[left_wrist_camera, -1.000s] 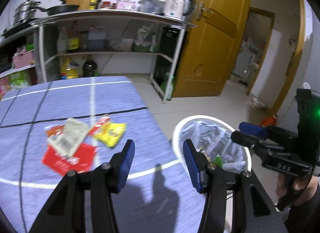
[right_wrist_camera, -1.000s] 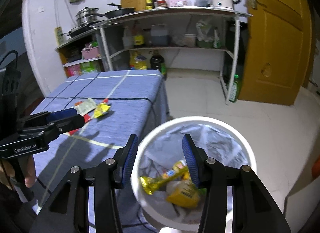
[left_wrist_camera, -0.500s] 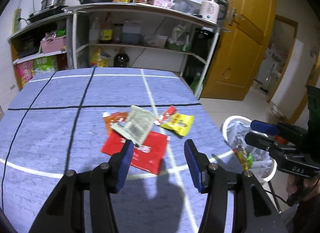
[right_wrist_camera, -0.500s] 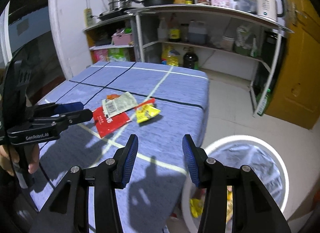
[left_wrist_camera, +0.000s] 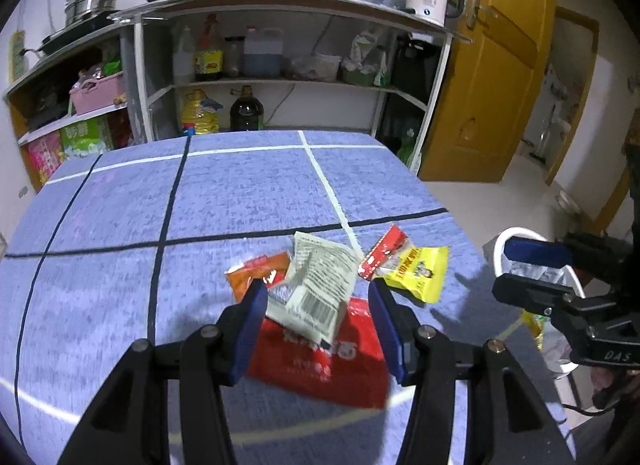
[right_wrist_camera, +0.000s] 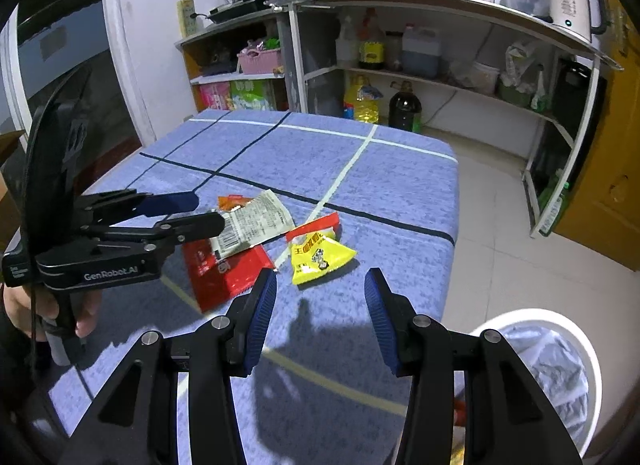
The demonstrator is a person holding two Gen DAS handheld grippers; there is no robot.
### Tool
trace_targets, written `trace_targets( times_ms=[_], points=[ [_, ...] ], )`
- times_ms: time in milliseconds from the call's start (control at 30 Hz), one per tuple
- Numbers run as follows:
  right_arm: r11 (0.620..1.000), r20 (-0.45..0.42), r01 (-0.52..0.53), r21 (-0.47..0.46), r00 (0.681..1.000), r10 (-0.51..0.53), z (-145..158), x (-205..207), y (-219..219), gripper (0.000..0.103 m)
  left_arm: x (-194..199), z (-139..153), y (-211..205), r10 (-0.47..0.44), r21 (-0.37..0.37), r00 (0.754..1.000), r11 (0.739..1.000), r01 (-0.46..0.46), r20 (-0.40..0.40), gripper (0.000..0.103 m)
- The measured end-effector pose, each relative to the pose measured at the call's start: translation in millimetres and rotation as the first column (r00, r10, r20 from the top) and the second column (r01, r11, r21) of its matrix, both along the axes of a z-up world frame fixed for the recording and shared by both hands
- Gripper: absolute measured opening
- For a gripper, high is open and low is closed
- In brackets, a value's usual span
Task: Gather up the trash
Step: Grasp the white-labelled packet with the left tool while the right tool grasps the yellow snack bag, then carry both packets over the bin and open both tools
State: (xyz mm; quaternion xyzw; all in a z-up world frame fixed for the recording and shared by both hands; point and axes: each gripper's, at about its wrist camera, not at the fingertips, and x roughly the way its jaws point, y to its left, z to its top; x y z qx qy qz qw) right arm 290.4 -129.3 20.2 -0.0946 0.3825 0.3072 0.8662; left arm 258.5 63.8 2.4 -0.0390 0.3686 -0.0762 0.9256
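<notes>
1. Four wrappers lie in a loose heap on the bench, which is covered by a blue cloth with white and dark grid lines.
2. The red wrapper lies flat at the bottom of the heap, nearest the left tongs.
3. A white wrapper with a barcode lies crumpled on top of the red one, its far edge lifted.
4. An orange wrapper pokes out from under the white one on its left side.
5. The yellow wrapper, with a red strip at its top end, lies just beside the white one on the right, partly off the red wrapper.
6. The left tongs stand wide apart and hold nothing. In the left wrist view the white and red wrappers show between the two blue pads; whether the pads touch them cannot be told from that view.
7. In the right wrist view the left tongs reach in from the left, their tips at the barcode end of the white wrapper, above the red wrapper.
8. The right tongs are also wide and empty. They hang over bare cloth near the bench edge, with the yellow wrapper just beyond the gap between their pads and apart from them.
9. A white bin with a clear liner stands on the floor beside the bench, low on the right of the right tongs.
10. A hand grips the handle of the left tongs.
</notes>
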Motion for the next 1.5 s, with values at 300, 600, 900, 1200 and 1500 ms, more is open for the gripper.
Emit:
trace_targets(
  times_ms=[300,600,900,1200,1500],
  points=[
    [1.0,-0.026,-0.008,-0.014,1.0,0.008,-9.8,14.9,13.1,0.047,27.8,-21.2,-8.4,-0.045,0.062,0.996,0.997,0.05,-0.072,0.055],
    [0.999,-0.036,-0.028,-0.04,0.999,0.026,-17.6,32.9,30.7,0.047,30.1,-22.8,-2.9,-0.028,0.079,0.996,0.996,0.035,-0.09,0.03],
    [0.998,-0.095,-0.024,-0.063,0.995,0.018,-35.5,57.8,39.7,0.047,12.6,-17.0,13.4,-0.013,0.038,0.997,0.999,0.016,-0.072,0.022],
    [0.998,-0.173,-0.01,-0.057,0.985,0.0,-46.3,63.1,48.9,0.03,2.5,-10.4,19.1,-0.013,0.027,0.999,1.0,0.014,-0.052,0.022],
    [0.998,-0.12,0.054,0.014,0.991,-0.052,-16.0,42.5,18.9,0.028,-5.2,3.4,8.1,-0.035,-0.004,0.999,0.999,0.035,-0.017,0.022]
  ],
)
